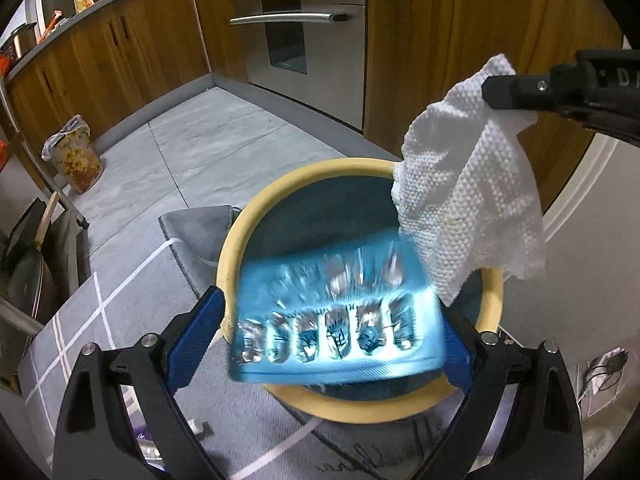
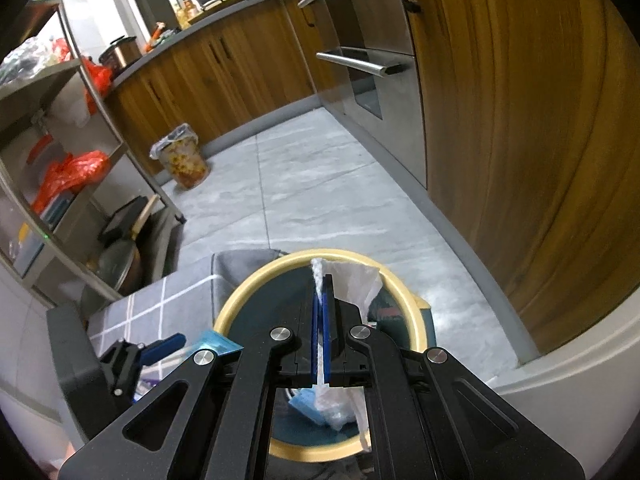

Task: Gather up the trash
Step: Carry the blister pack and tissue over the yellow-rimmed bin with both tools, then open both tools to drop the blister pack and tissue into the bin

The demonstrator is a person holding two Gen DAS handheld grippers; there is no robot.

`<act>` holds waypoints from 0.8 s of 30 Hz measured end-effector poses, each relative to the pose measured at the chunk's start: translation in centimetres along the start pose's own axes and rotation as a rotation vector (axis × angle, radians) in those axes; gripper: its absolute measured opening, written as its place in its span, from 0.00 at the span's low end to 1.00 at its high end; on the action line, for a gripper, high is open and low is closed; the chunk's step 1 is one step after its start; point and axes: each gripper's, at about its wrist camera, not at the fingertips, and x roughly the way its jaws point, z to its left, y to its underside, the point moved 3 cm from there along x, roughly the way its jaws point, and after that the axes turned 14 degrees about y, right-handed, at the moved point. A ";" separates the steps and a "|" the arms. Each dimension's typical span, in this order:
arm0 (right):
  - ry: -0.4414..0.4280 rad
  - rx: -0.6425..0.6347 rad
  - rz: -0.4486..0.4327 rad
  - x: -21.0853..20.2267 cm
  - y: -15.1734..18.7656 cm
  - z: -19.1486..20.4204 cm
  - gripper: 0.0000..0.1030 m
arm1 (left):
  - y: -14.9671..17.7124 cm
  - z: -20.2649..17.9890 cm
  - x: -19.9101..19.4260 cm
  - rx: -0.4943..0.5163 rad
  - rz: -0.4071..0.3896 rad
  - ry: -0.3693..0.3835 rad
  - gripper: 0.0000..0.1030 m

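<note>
A round bin (image 1: 234, 248) with a cream rim and dark inside stands on a grey mat; it also shows in the right wrist view (image 2: 256, 280). My left gripper (image 1: 336, 344) has its fingers wide apart, and a blue blister pack (image 1: 340, 332) lies between them, blurred, over the bin's mouth; I cannot tell whether they still touch it. My right gripper (image 2: 322, 300) is shut on a white paper towel (image 1: 468, 196) and holds it above the bin's right side. The towel (image 2: 356, 280) hangs down past the blue pads. The blister pack also shows in the right wrist view (image 2: 216, 346).
A grey mat with white lines (image 1: 120, 292) lies under the bin. A floral waste bin (image 1: 76, 160) stands by the wooden cabinets. A metal shelf rack (image 2: 60, 160) with pans is at the left. An oven (image 1: 304, 40) and a tall wooden cabinet (image 1: 480, 40) are behind.
</note>
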 end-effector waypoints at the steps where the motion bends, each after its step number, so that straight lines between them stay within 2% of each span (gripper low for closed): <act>1: -0.002 0.004 0.001 0.0 -0.1 0.0 0.03 | 0.0 0.1 0.1 -0.003 -0.003 -0.002 0.94; 8: -0.012 0.005 0.004 0.5 -0.2 0.4 0.03 | -0.6 0.4 -0.2 -0.023 -0.022 0.014 0.94; 12: -0.026 0.002 -0.004 0.4 -0.5 1.3 0.03 | -0.7 0.9 -1.9 -0.040 -0.053 0.007 0.94; 18: -0.056 -0.012 -0.062 -0.6 -1.2 2.8 0.03 | -0.2 2.6 -5.4 -0.075 -0.101 -0.020 0.94; 20: -0.058 -0.018 -0.056 -0.5 -1.2 3.1 0.08 | 0.3 3.9 -7.0 -0.118 -0.119 -0.032 0.94; 22: -0.053 -0.022 -0.030 0.0 -0.9 3.3 0.32 | 0.7 5.0 -8.3 -0.149 -0.133 -0.044 0.94; 24: -0.035 -0.025 -0.028 0.1 -0.8 3.4 0.41 | 1.0 6.1 -9.8 -0.173 -0.151 -0.062 0.94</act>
